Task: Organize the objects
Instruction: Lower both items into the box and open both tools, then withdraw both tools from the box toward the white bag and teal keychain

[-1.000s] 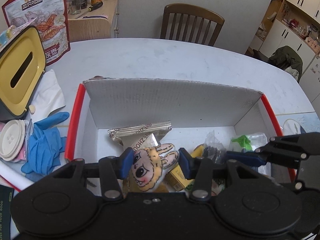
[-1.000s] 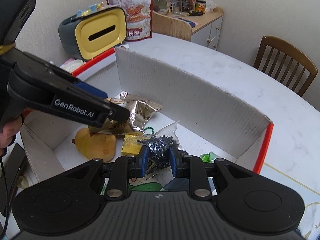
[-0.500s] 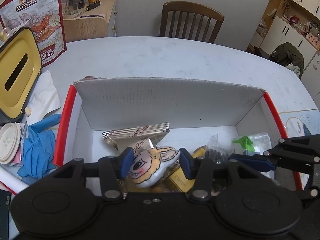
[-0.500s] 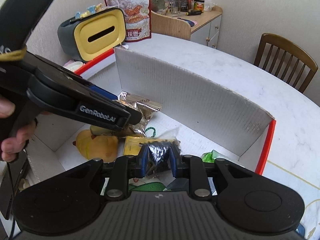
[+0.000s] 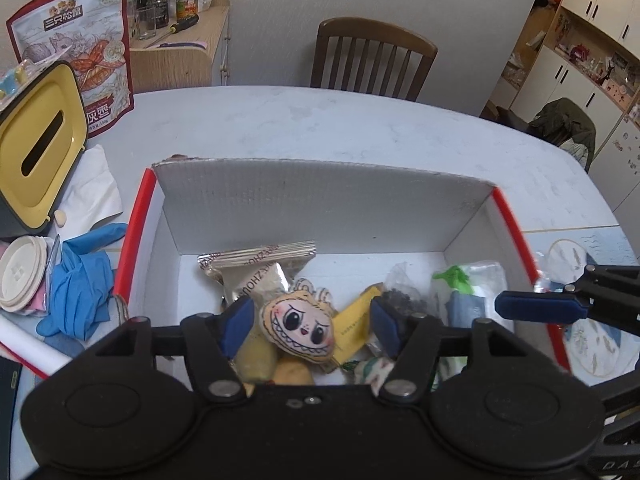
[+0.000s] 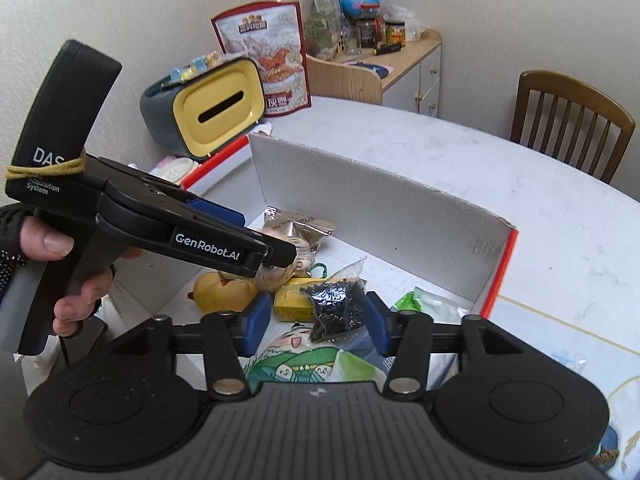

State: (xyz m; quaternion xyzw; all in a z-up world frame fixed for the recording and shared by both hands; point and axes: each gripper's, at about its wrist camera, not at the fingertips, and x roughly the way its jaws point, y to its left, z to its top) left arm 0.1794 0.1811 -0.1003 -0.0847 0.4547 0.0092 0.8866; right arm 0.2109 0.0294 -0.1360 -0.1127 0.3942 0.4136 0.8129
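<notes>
The fingers (image 5: pixel 240 320) of the left gripper (image 5: pixel 310 322) stand spread, having just been opening, with the plush face toy (image 5: pixel 298 330) lying loose between them at lower centre of the left wrist view, touching neither pad. The right gripper (image 6: pixel 314 322) has likewise just been opening; its blue pads (image 6: pixel 254 322) sit apart on either side of a clear bag of small black pieces (image 6: pixel 336 306), and a gap shows at each pad.

Everything lies inside the white cardboard box (image 5: pixel 320 204) with red edges, which fills the middle of both views — a foil snack packet (image 5: pixel 260 268) toward the back wall, a yellow carton (image 6: pixel 294 302) under the bag, a yellow rubber duck (image 6: pixel 224 294) at left of the right wrist view. A hand (image 6: pixel 60 264) grips the left gripper's handle at the left edge of that view.

Outside the box, at the left of the left wrist view, lie blue gloves (image 5: pixel 80 284) and a yellow-fronted tissue holder (image 5: pixel 38 152).
</notes>
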